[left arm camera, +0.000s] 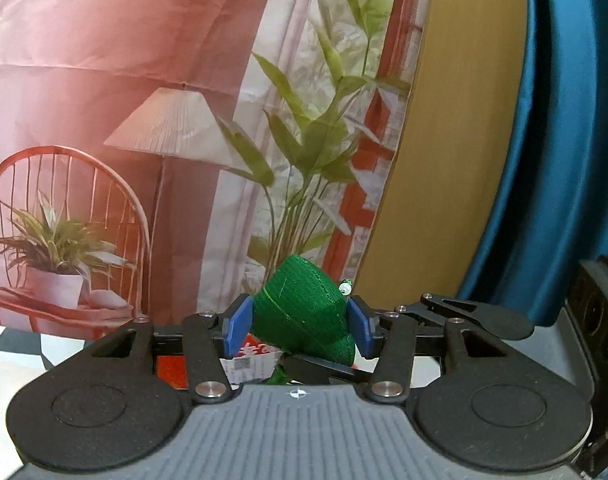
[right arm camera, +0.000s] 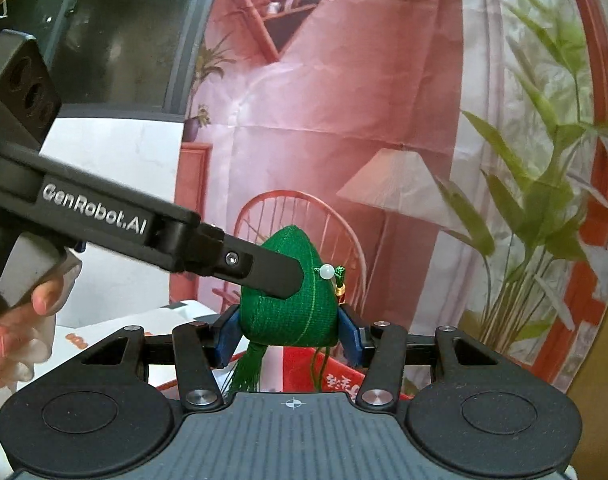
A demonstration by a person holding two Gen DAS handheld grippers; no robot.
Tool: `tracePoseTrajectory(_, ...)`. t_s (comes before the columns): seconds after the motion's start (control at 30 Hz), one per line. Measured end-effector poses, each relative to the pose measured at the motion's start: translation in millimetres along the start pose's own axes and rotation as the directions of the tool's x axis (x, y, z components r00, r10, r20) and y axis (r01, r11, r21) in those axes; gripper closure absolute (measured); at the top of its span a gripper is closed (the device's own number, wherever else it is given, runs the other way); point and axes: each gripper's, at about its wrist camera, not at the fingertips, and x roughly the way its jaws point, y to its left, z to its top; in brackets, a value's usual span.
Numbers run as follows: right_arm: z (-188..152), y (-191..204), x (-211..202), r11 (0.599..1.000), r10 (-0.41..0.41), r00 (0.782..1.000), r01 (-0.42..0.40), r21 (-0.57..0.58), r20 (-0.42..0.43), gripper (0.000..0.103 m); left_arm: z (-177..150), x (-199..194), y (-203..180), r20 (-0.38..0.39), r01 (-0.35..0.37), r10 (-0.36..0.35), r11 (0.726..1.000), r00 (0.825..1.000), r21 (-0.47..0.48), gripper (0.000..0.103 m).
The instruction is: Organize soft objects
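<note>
**Green woven pouch held between two grippers, well above the table**

Green fabric, tightly woven and stuffed into a pointed, dumpling-like shape, fills the middle of both wrist views. This soft pouch [left arm camera: 302, 312] sits between the blue pads [left arm camera: 237, 324] of the left gripper [left arm camera: 300, 326], and the pads press on its flanks at about half width, so the jaws are closed on it. In the right wrist view the same kind of green pouch [right arm camera: 292, 304] is pinched between the blue pads [right arm camera: 227, 336] of the right gripper [right arm camera: 290, 338], again at a middling width. Whether both grippers share one pouch or each carries its own, I cannot tell for certain; the left gripper's black finger [right arm camera: 264, 270] crosses in front of the pouch there and seems to touch it.

A white bead [right arm camera: 326, 271] with a small green knot sits near the tip, and a green tassel [right arm camera: 246, 368] hangs below. A red printed box [right arm camera: 336, 376] lies underneath, with a printed room backdrop [left arm camera: 104, 80] behind.

Judging by the look, the pouch is light and yielding, with a rough weave that should resist slipping. The broad stuffed belly is the best place to grip. The bead, knot and tassel cords look delicate and could snag or tear if pinched or pulled.
</note>
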Motion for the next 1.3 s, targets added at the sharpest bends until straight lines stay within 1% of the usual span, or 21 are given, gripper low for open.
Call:
tracePoseTrajectory(0.1, -9, -8, 15, 1.0, -0.006, 0.999, 0.007, 0.027, -0.033, 0.055, -10, 18, 6, -0.038, -0.009, 0.009, 1.0, 0.999, 0.002, 0.049)
tracePoseTrajectory(0.23, -37, -14, 34, 0.996, -0.011, 0.994, 0.02, 0.087, -0.105, 0.055, -32, 45, 17, -0.115, -0.013, 0.011, 1.0, 0.993, -0.02, 0.049)
tracePoseTrajectory(0.33, -59, -18, 46, 0.991, -0.014, 0.985, 0.036, 0.127, -0.17, 0.055, -46, 54, 25, -0.154, -0.044, 0.037, 0.998, 0.987, -0.038, 0.049)
tracePoseTrajectory(0.43, -79, -18, 50, 0.985, -0.027, 0.972, 0.066, 0.159, -0.234, 0.054, -56, 53, 37, -0.168, -0.083, 0.068, 0.993, 0.983, -0.081, 0.039)
tracePoseTrajectory(0.47, -86, -19, 49, 0.983, -0.029, 0.968, 0.073, 0.169, -0.249, 0.053, -59, 51, 41, -0.173, -0.101, 0.084, 0.991, 0.981, -0.09, 0.032)
tracePoseTrajectory(0.5, -91, -20, 48, 0.981, -0.031, 0.965, 0.079, 0.178, -0.259, 0.05, -60, 50, 45, -0.175, -0.115, 0.098, 0.989, 0.98, -0.092, 0.027)
tracePoseTrajectory(0.53, -97, -21, 45, 0.978, -0.039, 0.962, 0.092, 0.185, -0.271, 0.048, -62, 47, 48, -0.176, -0.128, 0.11, 0.988, 0.978, -0.091, 0.025)
tracePoseTrajectory(0.6, -104, -24, 40, 0.972, -0.055, 0.953, 0.119, 0.203, -0.299, 0.045, -64, 41, 50, -0.182, -0.152, 0.135, 0.985, 0.974, -0.084, 0.012)
tracePoseTrajectory(0.63, -105, -26, 37, 0.968, -0.062, 0.95, 0.132, 0.214, -0.306, 0.04, -63, 36, 51, -0.185, -0.173, 0.156, 0.982, 0.97, -0.079, 0.008)
tracePoseTrajectory(0.67, -106, -28, 34, 0.963, -0.071, 0.949, 0.145, 0.227, -0.308, 0.037, -62, 32, 52, -0.185, -0.2, 0.184, 0.977, 0.965, -0.075, 0.002)
tracePoseTrajectory(0.7, -105, -30, 29, 0.959, -0.08, 0.95, 0.156, 0.238, -0.303, 0.029, -59, 29, 52, -0.185, -0.226, 0.21, 0.972, 0.96, -0.069, 0.0)
tracePoseTrajectory(0.73, -103, -31, 24, 0.955, -0.091, 0.95, 0.168, 0.245, -0.298, 0.018, -56, 25, 52, -0.189, -0.252, 0.237, 0.966, 0.953, -0.06, 0.0)
tracePoseTrajectory(0.77, -101, -31, 20, 0.952, -0.099, 0.952, 0.175, 0.25, -0.291, 0.013, -54, 20, 52, -0.194, -0.273, 0.259, 0.961, 0.946, -0.051, 0.0)
tracePoseTrajectory(0.8, -98, -32, 16, 0.95, -0.107, 0.954, 0.181, 0.253, -0.281, 0.003, -50, 17, 52, -0.2, -0.29, 0.276, 0.956, 0.94, -0.046, 0.0)
tracePoseTrajectory(0.83, -94, -33, 11, 0.948, -0.116, 0.956, 0.187, 0.256, -0.269, 0.0, -46, 13, 52, -0.206, -0.308, 0.293, 0.951, 0.934, -0.04, 0.0)
tracePoseTrajectory(0.9, -85, -33, 2, 0.945, -0.127, 0.96, 0.194, 0.263, -0.252, 0.0, -39, 1, 51, -0.202, -0.327, 0.315, 0.945, 0.927, -0.027, 0.0)
tracePoseTrajectory(1.03, -63, -30, -21, 0.931, -0.165, 0.962, 0.225, 0.288, -0.218, 0.0, -26, -30, 40, -0.158, -0.344, 0.342, 0.939, 0.926, 0.012, 0.0)
tracePoseTrajectory(1.13, -46, -26, -41, 0.921, -0.168, 0.967, 0.223, 0.32, -0.19, 0.0, -16, -53, 29, -0.146, -0.353, 0.353, 0.935, 0.924, 0.026, 0.0)
tracePoseTrajectory(1.2, -33, -23, -54, 0.907, -0.194, 0.963, 0.248, 0.341, -0.185, 0.0, -9, -66, 19, -0.145, -0.369, 0.369, 0.929, 0.918, 0.026, 0.0)
tracePoseTrajectory(1.23, -26, -21, -61, 0.902, -0.207, 0.962, 0.259, 0.344, -0.179, 0.0, -5, -74, 13, -0.143, -0.383, 0.384, 0.923, 0.912, 0.032, 0.0)
tracePoseTrajectory(1.3, -13, -15, -76, 0.904, -0.218, 0.964, 0.259, 0.34, -0.155, 0.0, 2, -90, 2, -0.119, -0.406, 0.409, 0.913, 0.905, 0.047, 0.0)
